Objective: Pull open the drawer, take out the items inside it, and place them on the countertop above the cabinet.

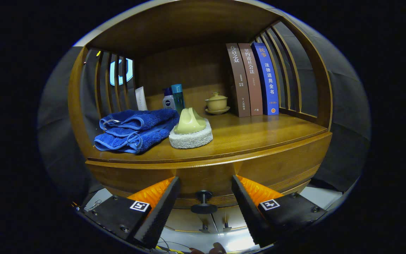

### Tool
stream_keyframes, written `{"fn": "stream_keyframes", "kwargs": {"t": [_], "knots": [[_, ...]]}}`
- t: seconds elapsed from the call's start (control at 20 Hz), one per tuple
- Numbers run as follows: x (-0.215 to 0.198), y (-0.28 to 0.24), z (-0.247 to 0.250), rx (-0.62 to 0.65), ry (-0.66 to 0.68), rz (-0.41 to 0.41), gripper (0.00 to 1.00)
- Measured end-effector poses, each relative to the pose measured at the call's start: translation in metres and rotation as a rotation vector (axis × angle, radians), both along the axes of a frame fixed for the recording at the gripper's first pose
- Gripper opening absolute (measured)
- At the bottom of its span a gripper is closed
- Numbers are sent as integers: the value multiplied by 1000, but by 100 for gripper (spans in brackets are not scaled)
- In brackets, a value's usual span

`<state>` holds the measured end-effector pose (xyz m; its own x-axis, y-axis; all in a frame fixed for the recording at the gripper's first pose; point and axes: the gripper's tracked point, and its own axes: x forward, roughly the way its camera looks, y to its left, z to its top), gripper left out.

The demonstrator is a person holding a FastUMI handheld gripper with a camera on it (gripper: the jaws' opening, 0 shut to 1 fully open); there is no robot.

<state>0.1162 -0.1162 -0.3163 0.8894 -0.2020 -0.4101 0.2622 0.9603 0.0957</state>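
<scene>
Jaws: your gripper (pixel 204 211) has its jaws spread wide, nothing pinched, one finger on each side of the knob.
Knob: the dark round knob (pixel 203 203) sits right in the gap between your fingers, not touching either one from what I can see.
Drawer: the wooden drawer (pixel 259 169) front runs across just beyond your fingertips, under the table edge. It looks closed, so you can't see what's inside.
Table: the wooden table (pixel 259 135) top of the cabinet is just above the drawer, with a shelf roof over it and slatted sides.
Towel: a folded blue towel (pixel 136 130) lies on the left part of the table.
Sponge: a white sponge (pixel 191 139) with a pale yellow handle on top sits just beside the towel, touching its edge.
Bottles: a couple of small bottles (pixel 174 98) stand at the back behind the towel, plus a white tube leaning near the left slats.
Cup: a lidded cup (pixel 217 103) on a saucer stands at the back, near the books.
Books: three books (pixel 252 79) stand upright at the back right, two brown and one blue.
</scene>
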Motion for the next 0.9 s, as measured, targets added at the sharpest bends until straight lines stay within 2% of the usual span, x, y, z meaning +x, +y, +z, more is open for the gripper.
{"fn": "stream_keyframes", "kwargs": {"t": [0.3, 0.5, 0.7, 0.9], "knots": [[-21, 14, 60, -31, -50, 54, 99], [-32, 26, 148, -69, -166, 90, 99], [-47, 31, 234, -59, -262, 74, 99], [-65, 39, 294, -42, -314, 71, 99]]}}
